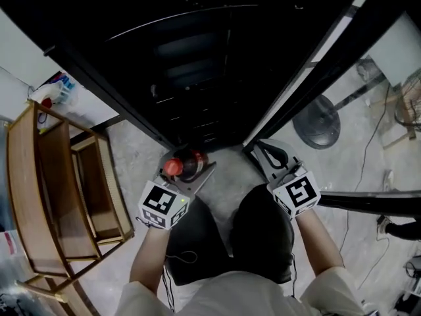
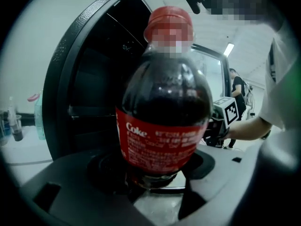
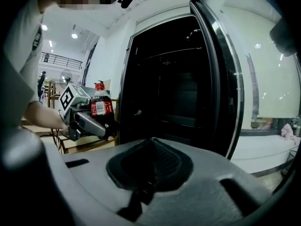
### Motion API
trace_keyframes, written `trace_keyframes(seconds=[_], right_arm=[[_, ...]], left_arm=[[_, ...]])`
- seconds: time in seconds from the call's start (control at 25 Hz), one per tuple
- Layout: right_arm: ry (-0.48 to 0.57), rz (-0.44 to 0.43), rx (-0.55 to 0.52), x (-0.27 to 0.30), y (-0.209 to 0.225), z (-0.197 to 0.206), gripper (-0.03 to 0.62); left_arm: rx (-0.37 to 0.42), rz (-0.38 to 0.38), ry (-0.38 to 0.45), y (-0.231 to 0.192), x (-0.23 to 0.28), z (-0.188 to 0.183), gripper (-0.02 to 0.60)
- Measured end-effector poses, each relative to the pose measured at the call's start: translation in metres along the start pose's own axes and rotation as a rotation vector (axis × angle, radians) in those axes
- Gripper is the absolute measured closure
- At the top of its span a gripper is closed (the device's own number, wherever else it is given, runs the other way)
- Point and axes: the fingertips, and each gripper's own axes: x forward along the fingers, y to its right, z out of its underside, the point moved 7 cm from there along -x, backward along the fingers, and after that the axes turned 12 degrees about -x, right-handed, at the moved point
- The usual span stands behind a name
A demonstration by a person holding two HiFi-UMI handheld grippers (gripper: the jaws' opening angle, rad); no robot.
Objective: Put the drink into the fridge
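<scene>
Flanking fridge and bottle: rack, fan base.

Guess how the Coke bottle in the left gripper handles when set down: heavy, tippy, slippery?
The Coke bottle looks full of dark liquid to the neck, so it is probably heavy for its size. Its body is tall and round: it likely tips if released tilted and rolls on its side. The left gripper holds it low on smooth plastic, so it may pivot.
</scene>
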Motion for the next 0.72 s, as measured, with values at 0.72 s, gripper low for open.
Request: trace_keyframes(seconds=[0.72], right_arm=[[0.042, 0.017, 0.005, 0.000, 0.015, -0.029, 0.592]], left_arm=[[0.099, -0.049, -0.062, 0.000, 0.060, -0.074, 0.275]])
